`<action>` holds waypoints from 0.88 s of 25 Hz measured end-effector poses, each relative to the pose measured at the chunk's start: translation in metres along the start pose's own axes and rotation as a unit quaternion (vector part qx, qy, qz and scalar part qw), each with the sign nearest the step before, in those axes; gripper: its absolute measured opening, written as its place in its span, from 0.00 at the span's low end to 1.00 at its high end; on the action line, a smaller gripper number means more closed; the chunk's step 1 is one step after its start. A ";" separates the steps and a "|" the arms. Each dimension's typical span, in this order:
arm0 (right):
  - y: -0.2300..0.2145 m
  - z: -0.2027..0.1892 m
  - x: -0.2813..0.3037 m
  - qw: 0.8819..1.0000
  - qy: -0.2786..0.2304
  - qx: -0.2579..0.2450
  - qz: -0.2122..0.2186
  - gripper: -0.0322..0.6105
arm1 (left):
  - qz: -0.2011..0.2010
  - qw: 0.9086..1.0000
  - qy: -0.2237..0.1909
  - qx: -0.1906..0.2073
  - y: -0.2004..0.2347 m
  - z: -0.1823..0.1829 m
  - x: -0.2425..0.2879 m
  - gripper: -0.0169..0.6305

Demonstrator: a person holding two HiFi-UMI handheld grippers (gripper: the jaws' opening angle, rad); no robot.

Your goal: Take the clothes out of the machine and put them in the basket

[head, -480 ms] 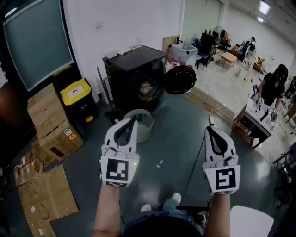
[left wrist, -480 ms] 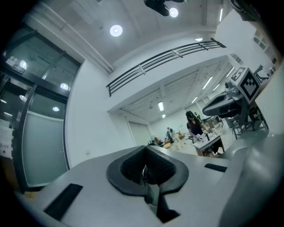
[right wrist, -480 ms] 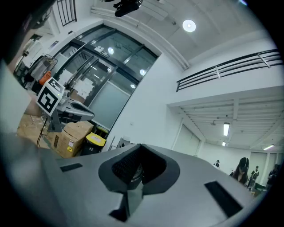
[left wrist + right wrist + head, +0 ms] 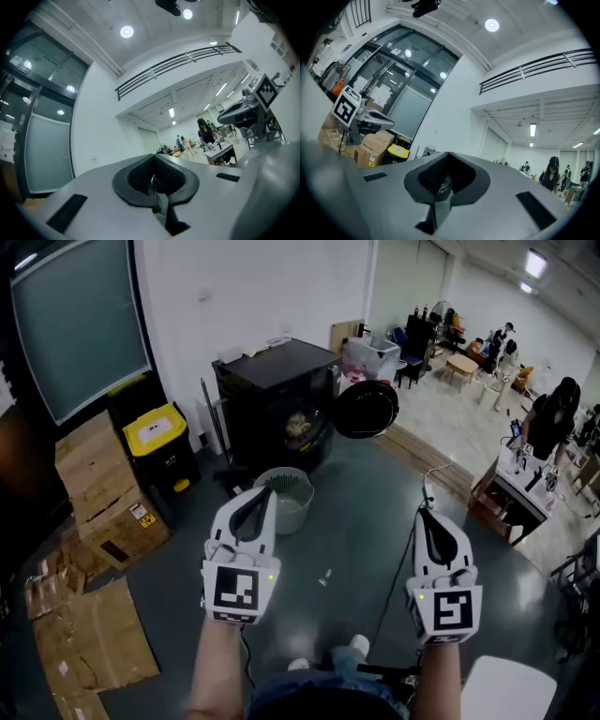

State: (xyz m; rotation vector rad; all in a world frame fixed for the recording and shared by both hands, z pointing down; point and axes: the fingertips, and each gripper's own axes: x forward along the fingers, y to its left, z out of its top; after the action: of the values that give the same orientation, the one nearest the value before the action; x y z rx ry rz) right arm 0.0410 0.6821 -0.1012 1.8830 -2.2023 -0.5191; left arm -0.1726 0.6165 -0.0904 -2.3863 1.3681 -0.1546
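Room: big hall, dark floor (image 4: 375,512), white wall (image 4: 234,287) behind the machine (image 4: 272,381).
Machine: black, door (image 4: 366,409) swung open; clothes (image 4: 298,425) in its drum.
Basket (image 4: 292,495): round, pale, just in front of machine; looks empty.
L gripper (image 4: 265,491): jaws together, nothing in them, well back from machine.
R gripper (image 4: 427,519): same.
Do well: step close, open jaws, pinch a thick fold, pull slow.

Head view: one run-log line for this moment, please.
machine: door open, clothes inside; basket: on floor; left gripper: shut, empty; right gripper: shut, empty
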 end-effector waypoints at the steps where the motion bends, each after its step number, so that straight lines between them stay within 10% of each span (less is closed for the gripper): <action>1: 0.003 0.001 0.000 1.000 -0.002 0.011 0.000 0.05 | -0.003 1.000 0.001 0.001 0.001 -0.002 0.000 0.03; 3: 0.011 0.001 0.005 1.000 0.006 0.029 0.010 0.06 | -0.012 1.000 0.006 -0.006 0.001 -0.007 0.002 0.06; 5: 0.020 -0.004 0.011 0.998 0.014 0.051 0.023 0.83 | -0.029 0.999 0.014 -0.027 -0.003 -0.014 0.007 0.69; 7: 0.022 -0.012 0.013 0.998 0.019 0.062 0.013 0.95 | -0.028 0.999 0.015 -0.044 -0.004 -0.020 0.009 0.88; 22: -0.026 -0.036 0.082 0.995 0.037 0.097 0.006 0.94 | -0.025 0.997 0.052 -0.053 0.000 -0.046 0.072 0.91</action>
State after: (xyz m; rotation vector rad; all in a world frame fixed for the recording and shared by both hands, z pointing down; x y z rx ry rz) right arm 0.0638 0.5933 -0.0849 1.9457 -2.2861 -0.2352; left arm -0.1482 0.5423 -0.0549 -2.5345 1.3949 -0.2286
